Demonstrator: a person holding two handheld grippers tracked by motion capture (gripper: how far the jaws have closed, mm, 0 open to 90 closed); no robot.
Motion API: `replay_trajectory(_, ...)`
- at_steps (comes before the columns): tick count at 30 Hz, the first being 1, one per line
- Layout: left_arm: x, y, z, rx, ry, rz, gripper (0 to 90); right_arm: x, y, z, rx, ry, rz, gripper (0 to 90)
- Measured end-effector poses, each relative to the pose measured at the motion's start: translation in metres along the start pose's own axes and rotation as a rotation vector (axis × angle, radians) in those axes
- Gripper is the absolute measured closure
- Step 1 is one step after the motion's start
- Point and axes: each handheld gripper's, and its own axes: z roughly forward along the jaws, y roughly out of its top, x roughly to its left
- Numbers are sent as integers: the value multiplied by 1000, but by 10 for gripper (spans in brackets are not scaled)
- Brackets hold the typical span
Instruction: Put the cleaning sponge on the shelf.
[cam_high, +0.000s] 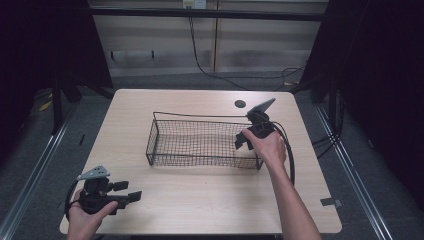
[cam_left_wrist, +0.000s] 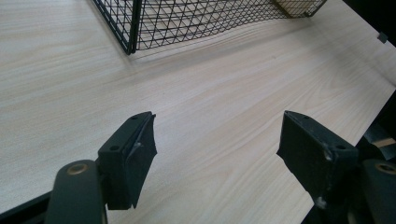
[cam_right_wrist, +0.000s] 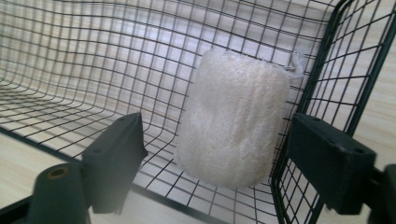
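step: white sponge (cam_right_wrist: 233, 121) lies released in basket (cam_high: 165, 145), frame centre | right hand-held gripper (cam_right_wrist: 215, 163) is held open, empty | left hand-held gripper (cam_left_wrist: 215, 154) is held open, empty | next: withdrawal is called for

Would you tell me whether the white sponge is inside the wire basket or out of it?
Inside: the white sponge lies on the mesh floor of the wire basket, against its corner, beyond the right gripper's open jaws.

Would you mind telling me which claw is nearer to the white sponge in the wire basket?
Right. The right claw hovers open just before the white sponge; the left claw rests near the table's front-left corner.
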Motion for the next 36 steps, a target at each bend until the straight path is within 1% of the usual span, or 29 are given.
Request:
replay_trajectory(8,0,0,0,1,1,-4,271,-7,-7,-11,-35,63,-31,207)
replay_trajectory(11,0,0,1,-1,1,-6,270,-7,-11,-15,-55,80,-52,228)
replay_trajectory(13,0,0,1,1,4,-4,271,-7,-13,-16,-56,94,-69,226)
replay_trajectory(15,0,0,1,5,-4,-3,270,-5,-16,-17,-67,94,-81,227)
replay_trajectory(18,0,0,1,5,0,-6,271,-6,-19,-18,-72,99,-86,228)
replay_trajectory(20,0,0,1,4,-3,-4,270,-6,-21,-20,-87,105,-95,235)
replay_trajectory(21,0,0,1,6,-3,-4,271,-7,-23,-20,-99,110,-101,240)
replay_trajectory(22,0,0,1,4,0,-6,270,-7,-24,-20,-98,105,-110,236)
replay_trajectory(24,0,0,1,5,1,-5,270,-7,-27,-21,-101,111,-136,235)
replay_trajectory(25,0,0,1,5,0,-5,270,-7,-28,-21,-100,111,-140,234)
replay_trajectory(26,1,0,1,12,-3,0,269,-8,-30,-22,-115,118,-145,235)
replay_trajectory(28,1,0,2,14,-7,-3,269,-9,-34,-25,-135,140,-155,232)
replay_trajectory(29,1,0,2,16,-4,-4,269,-10,-36,-27,-149,141,-160,232)
replay_trajectory(32,1,0,2,18,-1,-4,266,-14,-42,-30,-166,160,-168,229)
replay_trajectory(35,1,0,2,16,-2,-12,256,-15,-48,-33,-182,163,-178,229)
replay_trajectory(36,2,0,2,19,-2,-13,252,-15,-50,-35,-200,176,-174,230)
